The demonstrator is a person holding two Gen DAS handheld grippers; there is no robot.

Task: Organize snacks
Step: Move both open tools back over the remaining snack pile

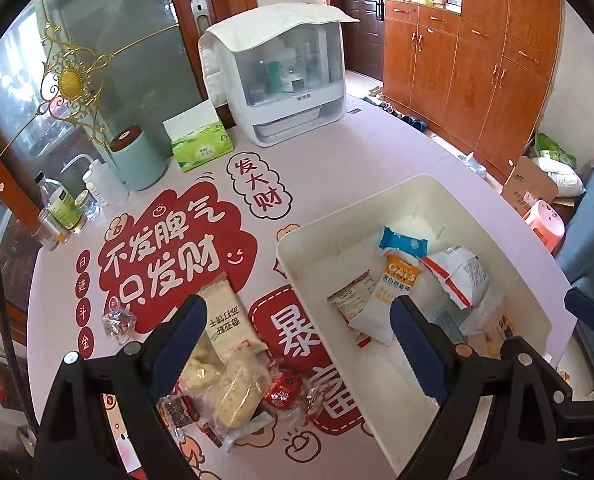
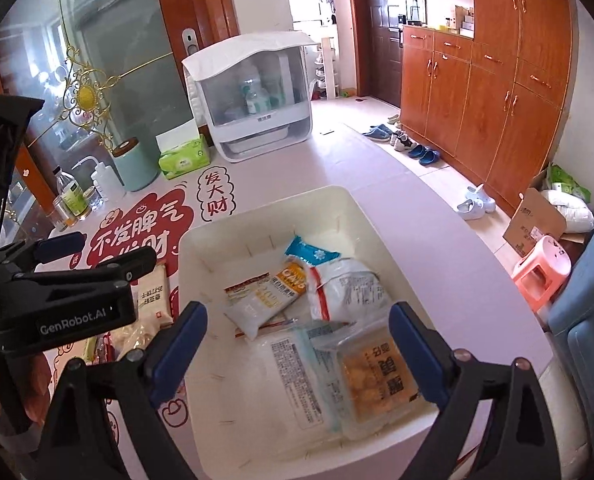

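On the counter (image 1: 377, 160), covered by a pale cloth printed with red Chinese slogans, stood a white bin (image 2: 201, 264) that held the snacks already sorted. Inside it lay a blue packet (image 2: 309, 250) toward the far wall, an orange-and-white sachet (image 2: 269, 300) beside it, a white bag (image 2: 345, 288) with red trim to the right, and, nearest the camera, a clear pack (image 2: 381, 384) of yellow pieces resting partly on a flat clear pouch (image 2: 293, 376).

Left of the bin, loose on the cloth, lay the unsorted snacks: a beige cracker packet (image 1: 227, 316), a bread pack (image 1: 225, 392) touching its near end, a red wrapped sweet (image 1: 283, 390) just beside the bread, and a small clear-wrapped sweet (image 1: 117, 322) a little apart to the left.

Left tool (image 1: 299, 342): jaws spread wide, nothing between them; one finger sat above the loose snacks, the other above the bin's left part. In the right wrist view this tool appeared side-on at the left edge, over the loose snacks.

Right tool (image 2: 299, 350): jaws likewise spread wide and empty, poised above the near half of the bin, the clear pack just inside its right finger; whether it touched the pack could not be told.

At the counter's far edge stood a covered white cabinet (image 1: 293, 80), a green tissue box (image 1: 201, 146), a teal canister (image 1: 137, 160) and some bottles (image 1: 63, 204).
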